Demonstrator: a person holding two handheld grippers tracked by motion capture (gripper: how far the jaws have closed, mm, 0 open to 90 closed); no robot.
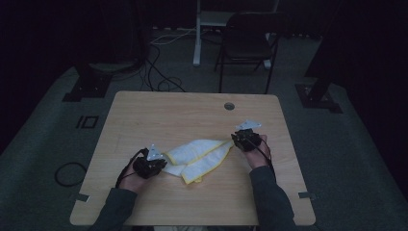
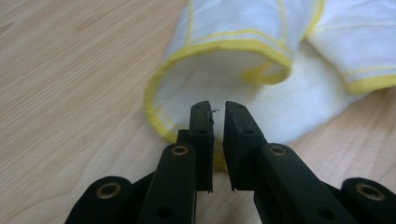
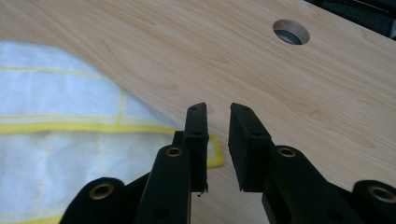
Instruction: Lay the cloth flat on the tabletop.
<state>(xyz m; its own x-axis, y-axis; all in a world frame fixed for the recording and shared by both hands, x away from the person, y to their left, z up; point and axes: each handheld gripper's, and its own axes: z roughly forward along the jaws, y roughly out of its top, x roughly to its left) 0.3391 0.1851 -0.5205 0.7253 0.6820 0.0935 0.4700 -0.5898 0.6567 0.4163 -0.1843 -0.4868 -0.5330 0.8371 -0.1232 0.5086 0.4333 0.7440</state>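
Left gripper (image 2: 218, 108) jaws slightly apart over cloth's (image 2: 243, 84) yellow hem, nothing pinched, right gripper (image 3: 218, 112) jaws slightly spread, cloth corner just beside, white cloth crumpled mid-table (image 1: 192, 108) between both grippers

A white cloth (image 1: 199, 156) with yellow hemmed edges is lying crumpled and loosely folded over itself on the worktop (image 1: 192, 108), sitting slightly nearer the front edge than the back, one end curling up.
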